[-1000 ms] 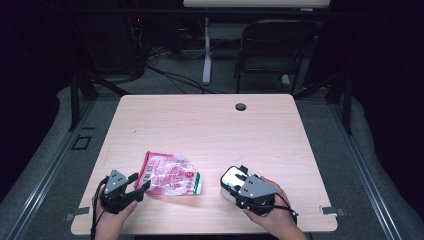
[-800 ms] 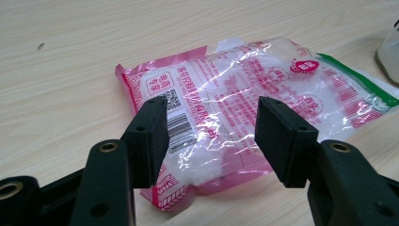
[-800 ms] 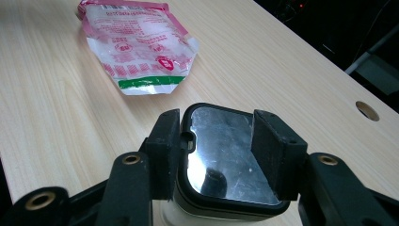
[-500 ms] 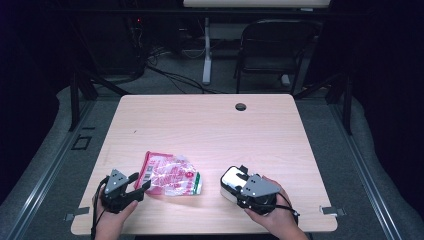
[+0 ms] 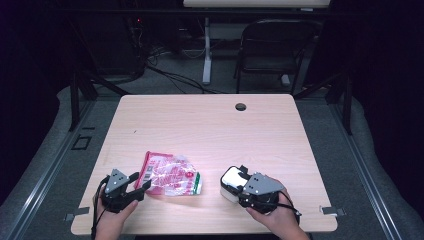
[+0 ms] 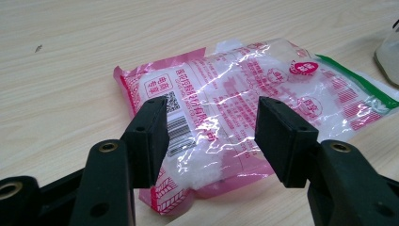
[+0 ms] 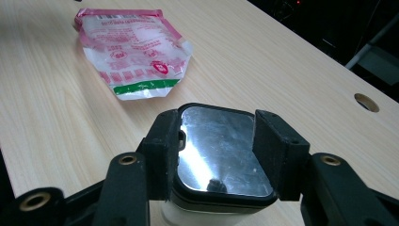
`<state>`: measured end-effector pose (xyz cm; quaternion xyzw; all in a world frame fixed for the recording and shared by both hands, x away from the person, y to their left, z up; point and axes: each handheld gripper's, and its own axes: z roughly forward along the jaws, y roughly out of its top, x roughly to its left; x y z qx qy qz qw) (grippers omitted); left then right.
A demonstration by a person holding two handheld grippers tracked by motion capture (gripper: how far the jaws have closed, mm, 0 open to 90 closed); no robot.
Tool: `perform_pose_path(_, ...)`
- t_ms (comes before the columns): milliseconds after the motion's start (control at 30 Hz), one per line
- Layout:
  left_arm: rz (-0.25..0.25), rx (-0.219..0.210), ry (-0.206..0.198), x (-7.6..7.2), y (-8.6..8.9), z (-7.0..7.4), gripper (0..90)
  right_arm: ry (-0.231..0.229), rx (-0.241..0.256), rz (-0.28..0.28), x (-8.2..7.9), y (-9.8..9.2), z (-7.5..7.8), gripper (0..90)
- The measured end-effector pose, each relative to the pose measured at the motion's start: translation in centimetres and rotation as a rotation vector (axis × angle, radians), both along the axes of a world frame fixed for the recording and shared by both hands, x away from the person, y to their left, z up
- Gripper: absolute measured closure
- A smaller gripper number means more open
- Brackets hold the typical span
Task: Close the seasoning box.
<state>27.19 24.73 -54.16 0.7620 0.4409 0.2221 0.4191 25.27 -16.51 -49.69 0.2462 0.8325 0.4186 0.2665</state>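
Left gripper (image 6: 211,136) hovering wide over pink bag (image 6: 244,113), frame centre; should be closing squarely (film slippery). Right gripper (image 7: 217,146) clamping mirrored box (image 7: 219,150).

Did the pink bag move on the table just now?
No. The pink bag lies at the same spot against the table's near edge and the round hole as before.
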Motion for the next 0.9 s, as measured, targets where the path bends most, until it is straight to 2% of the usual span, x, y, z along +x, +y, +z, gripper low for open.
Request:
perform_pose_path(167, 0.003, -0.002, 0.000, 0.0, 0.0, 0.0, 44.6, 0.010, 0.023, -0.023, 0.2, -0.8, 0.1, 50.5)
perform_pose_path(333, 0.005, 0.000, 0.000, 0.0, 0.1, 0.0, 44.5, 0.034, 0.077, -0.058, 0.5, -1.9, -0.1, 50.1)
perform_pose_path(533, 0.004, 0.000, 0.001, 0.1, 0.2, 0.0, 44.6, 0.082, 0.183, -0.118, 1.3, -3.9, -0.4, 49.6)
perform_pose_path(700, 0.006, -0.002, 0.003, 0.1, 0.2, -0.1, 44.6, 0.107, 0.247, -0.173, 1.8, -5.4, -0.6, 49.3)
perform_pose_path(900, 0.007, 0.000, 0.004, 0.2, 0.2, -0.1, 44.5, 0.117, 0.269, -0.233, 2.3, -6.8, -1.2, 48.7)
